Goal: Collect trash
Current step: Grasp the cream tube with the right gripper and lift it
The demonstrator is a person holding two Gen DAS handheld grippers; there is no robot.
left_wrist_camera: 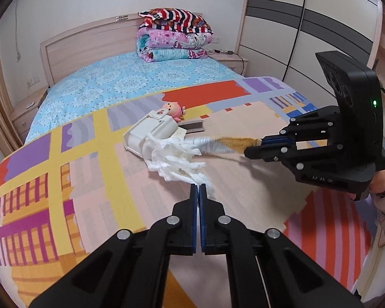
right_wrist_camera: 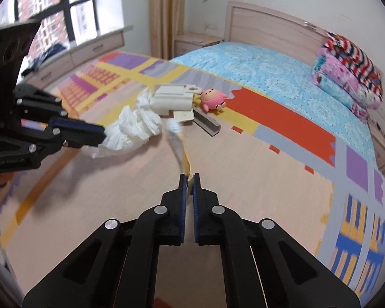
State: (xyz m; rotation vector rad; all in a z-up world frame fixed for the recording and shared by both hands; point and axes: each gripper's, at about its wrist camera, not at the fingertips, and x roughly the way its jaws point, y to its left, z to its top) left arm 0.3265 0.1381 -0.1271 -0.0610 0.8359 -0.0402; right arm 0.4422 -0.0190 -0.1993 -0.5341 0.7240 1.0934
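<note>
On a bed (left_wrist_camera: 95,87) spread with a patchwork blanket (left_wrist_camera: 71,154), two hand-held grippers each take a piece of litter from a small heap of odds and ends. The left gripper (left_wrist_camera: 198,187) has its jaws pressed together on the trailing end of a crumpled white tissue (left_wrist_camera: 177,161), which hangs from the tips just in front of a white plastic box (left_wrist_camera: 154,131) lying on the blanket; seen from the other side, the tissue (right_wrist_camera: 133,128) bunches out from the tips and appears lifted off the cloth. The right gripper (left_wrist_camera: 251,148) pinches the yellow end of a long, thin wrapper (left_wrist_camera: 223,143), blurred in both views, whose far end reaches back toward the box. In its own view, the right gripper (right_wrist_camera: 190,179) shows the wrapper (right_wrist_camera: 178,148) caught between the blue pads and running away from them. Each piece is gripped by its near edge, probably because that edge was easiest to reach without disturbing the rest of the heap. Just behind the box sit a pink toy (left_wrist_camera: 173,109), a grey strip (left_wrist_camera: 192,125) and a slip of card (right_wrist_camera: 183,115), all untouched; whether any of these counts as rubbish cannot be told. Folded quilts (left_wrist_camera: 172,36) are stacked at the head of the bed, well apart from the box. No bin is in view, so where the two pieces are bound is unclear. A hand (left_wrist_camera: 382,182) holds the right gripper's handle at the picture's edge.
</note>
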